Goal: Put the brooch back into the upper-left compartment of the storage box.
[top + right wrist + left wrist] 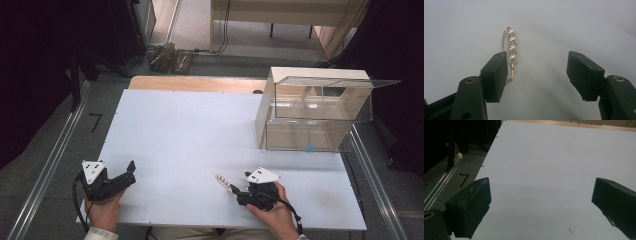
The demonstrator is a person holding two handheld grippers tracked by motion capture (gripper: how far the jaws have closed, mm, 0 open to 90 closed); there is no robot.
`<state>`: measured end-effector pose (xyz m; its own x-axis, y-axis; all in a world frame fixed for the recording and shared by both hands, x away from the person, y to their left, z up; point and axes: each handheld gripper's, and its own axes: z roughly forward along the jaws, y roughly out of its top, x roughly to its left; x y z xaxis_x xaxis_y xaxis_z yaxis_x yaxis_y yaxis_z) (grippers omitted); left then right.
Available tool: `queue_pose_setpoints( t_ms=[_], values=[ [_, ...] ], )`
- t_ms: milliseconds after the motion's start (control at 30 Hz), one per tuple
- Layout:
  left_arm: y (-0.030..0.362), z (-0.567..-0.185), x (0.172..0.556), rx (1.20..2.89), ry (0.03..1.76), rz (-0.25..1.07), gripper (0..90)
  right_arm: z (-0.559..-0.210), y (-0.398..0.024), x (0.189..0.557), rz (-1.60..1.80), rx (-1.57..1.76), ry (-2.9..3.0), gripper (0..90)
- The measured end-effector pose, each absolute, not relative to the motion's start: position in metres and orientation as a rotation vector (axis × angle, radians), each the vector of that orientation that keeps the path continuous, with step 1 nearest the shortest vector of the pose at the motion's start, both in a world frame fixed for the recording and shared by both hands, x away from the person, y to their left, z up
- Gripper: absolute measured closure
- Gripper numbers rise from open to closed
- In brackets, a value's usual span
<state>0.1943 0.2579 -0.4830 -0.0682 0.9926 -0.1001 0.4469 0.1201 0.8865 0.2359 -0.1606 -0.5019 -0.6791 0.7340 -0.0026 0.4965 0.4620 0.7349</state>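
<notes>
The pearl pin [510, 50] lies flat on the worktop [190, 135] at the right claw's [537, 72] eleven o'clock, touching one spread jaw; closing off-centre may flick it away. The left claw [541, 202] gapes empty.

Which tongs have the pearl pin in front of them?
The right tongs: the pearl pin lies beside their left jaw. The left tongs face bare table.

A gold wire pin [509, 50] strung with five white pearls and small gold spacers lies flat on the white table [190, 135], near its front edge and right of centre, its hooked end nearest the person
</notes>
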Motion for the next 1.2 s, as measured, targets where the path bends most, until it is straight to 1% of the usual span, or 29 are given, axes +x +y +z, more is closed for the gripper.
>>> queue_pose_setpoints(
  t_ms=[33, 200, 267, 300, 400, 533, 1033, 1200],
  values=[
    [0.258, -0.483, 0.194, 1.430, 1.630, 0.897, 1.6, -0.503, -0.159, 0.236, 1.049, 1.040, 2.400, 35.6],
    [0.258, -0.483, 0.194, 1.431, 1.630, 0.896, 1.7, -0.503, -0.155, 0.235, 1.040, 1.037, 2.410, 37.5],
    [0.258, -0.483, 0.194, 1.431, 1.629, 0.897, 1.7, -0.504, -0.153, 0.235, 1.046, 1.031, 2.417, 40.6],
    [0.258, -0.483, 0.194, 1.431, 1.629, 0.897, 1.7, -0.504, -0.151, 0.234, 1.036, 1.036, 2.412, 43.6],
    [0.258, -0.483, 0.194, 1.430, 1.629, 0.896, 1.6, -0.505, -0.150, 0.235, 1.027, 1.041, 2.421, 46.1],
    [0.258, -0.483, 0.194, 1.428, 1.628, 0.896, 1.7, -0.505, -0.148, 0.233, 1.033, 1.036, 2.426, 53.7],
    [0.258, -0.483, 0.194, 1.428, 1.626, 0.896, 1.7, -0.508, -0.143, 0.230, 0.988, 1.008, 2.440, 62.4],
    [0.258, -0.483, 0.194, 1.429, 1.626, 0.896, 1.6, -0.509, -0.140, 0.226, 0.978, 0.977, 2.439, 72.3]
  ],
)
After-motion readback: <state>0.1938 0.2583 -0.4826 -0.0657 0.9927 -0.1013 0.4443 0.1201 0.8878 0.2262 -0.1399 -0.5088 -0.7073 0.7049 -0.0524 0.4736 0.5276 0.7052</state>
